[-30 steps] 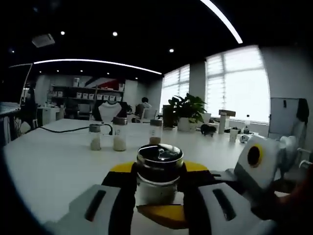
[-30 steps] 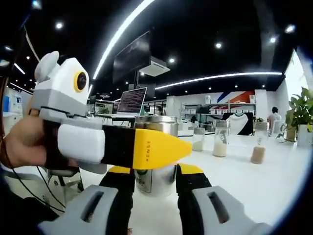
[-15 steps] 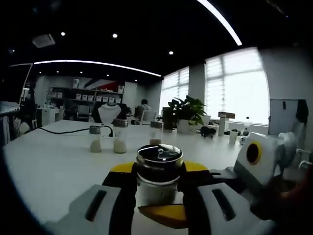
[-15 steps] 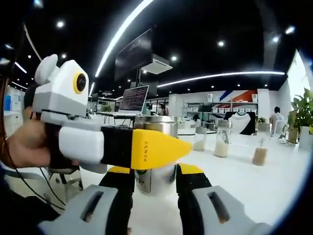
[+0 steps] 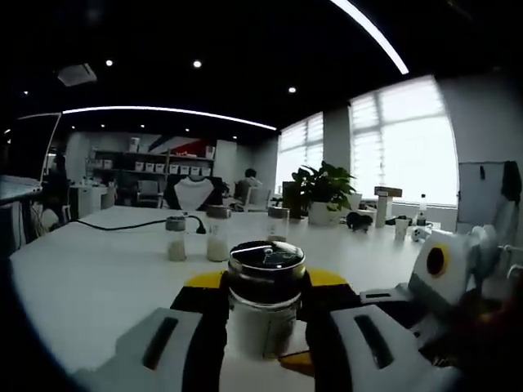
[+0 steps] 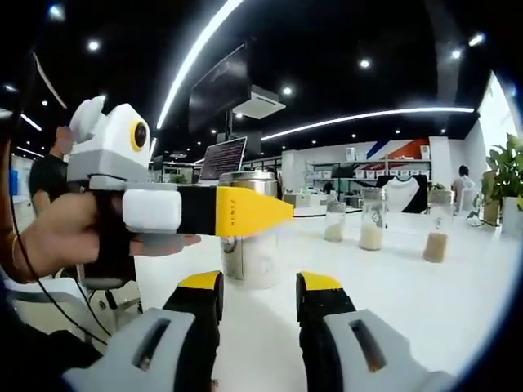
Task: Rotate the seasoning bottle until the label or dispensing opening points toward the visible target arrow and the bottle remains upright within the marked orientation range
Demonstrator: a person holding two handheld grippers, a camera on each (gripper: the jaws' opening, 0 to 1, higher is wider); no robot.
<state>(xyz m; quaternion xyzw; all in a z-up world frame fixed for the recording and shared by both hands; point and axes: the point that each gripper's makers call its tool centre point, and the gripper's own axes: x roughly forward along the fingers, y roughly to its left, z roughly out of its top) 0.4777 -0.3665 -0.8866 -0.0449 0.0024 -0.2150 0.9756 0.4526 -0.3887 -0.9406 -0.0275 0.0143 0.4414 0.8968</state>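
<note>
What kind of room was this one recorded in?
Probably an open-plan office or lab: a long white table, shelving along the far wall, a laptop on a desk, a potted plant by big windows.

In the left gripper view, the black and yellow jaws of the left gripper (image 5: 263, 287) cover both flanks of the seasoning bottle (image 5: 263, 304), and its base drops out of sight between them. Any label on the glass is too dim to read. In the right gripper view, the yellow jaw crosses the bottle's (image 6: 248, 237) upper body (the cap rim just clears it), and the glass below looks smeared. The three far jars (image 6: 373, 220) are too small to tell their contents.
</note>
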